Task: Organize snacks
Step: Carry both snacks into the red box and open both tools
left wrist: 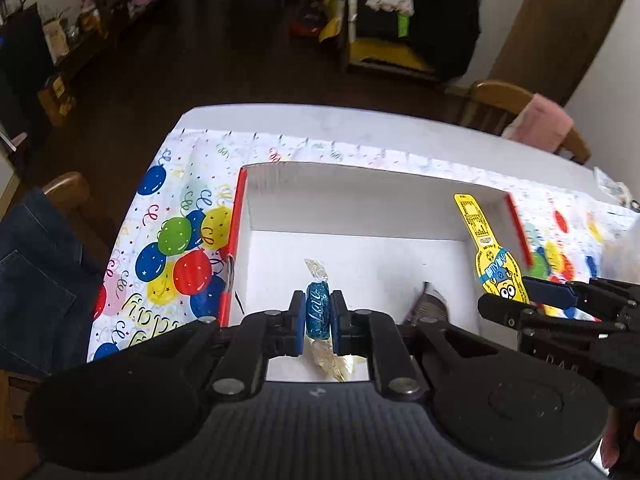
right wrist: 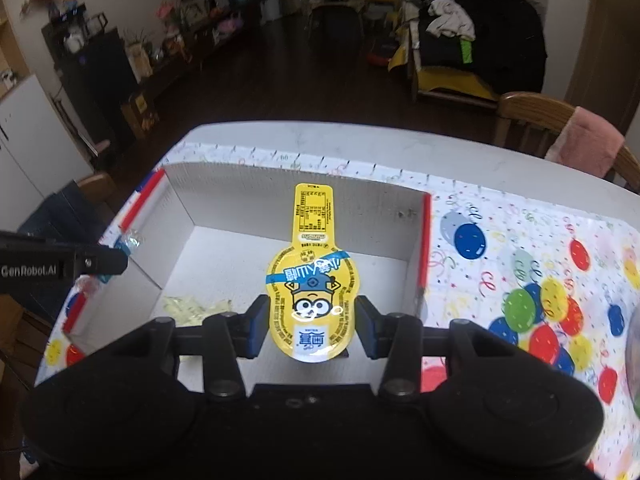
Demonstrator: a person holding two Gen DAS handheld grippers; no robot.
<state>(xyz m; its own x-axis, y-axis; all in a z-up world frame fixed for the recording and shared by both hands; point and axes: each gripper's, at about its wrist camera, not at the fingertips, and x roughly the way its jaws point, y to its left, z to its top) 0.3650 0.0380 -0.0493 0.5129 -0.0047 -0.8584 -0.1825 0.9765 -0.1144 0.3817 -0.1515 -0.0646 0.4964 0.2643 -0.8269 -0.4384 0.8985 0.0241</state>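
Observation:
My left gripper [left wrist: 317, 316] is shut on a blue glitter candy [left wrist: 317, 312] in a clear twisted wrapper, held over the open white box [left wrist: 360, 200] with red edges. My right gripper [right wrist: 311, 322] is shut on a yellow cartoon snack pack [right wrist: 312, 276] with a long tab, held above the same box [right wrist: 280, 184]. In the left wrist view that pack [left wrist: 490, 256] and the right gripper [left wrist: 532, 300] show at the box's right side. The left gripper [right wrist: 92, 262] shows at the left edge of the right wrist view, with the candy's wrapper end [right wrist: 130, 242] past its tip. A clear yellowish wrapper [right wrist: 192, 306] lies on the box floor.
The box stands on a balloon-print sheet [right wrist: 520, 280] over a white table [left wrist: 320, 120]. A dark wrapped item [left wrist: 430, 306] lies in the box. Wooden chairs [right wrist: 532, 120] stand around; one carries a pink cloth [right wrist: 588, 144]. Jeans [left wrist: 36, 280] hang on the chair at left.

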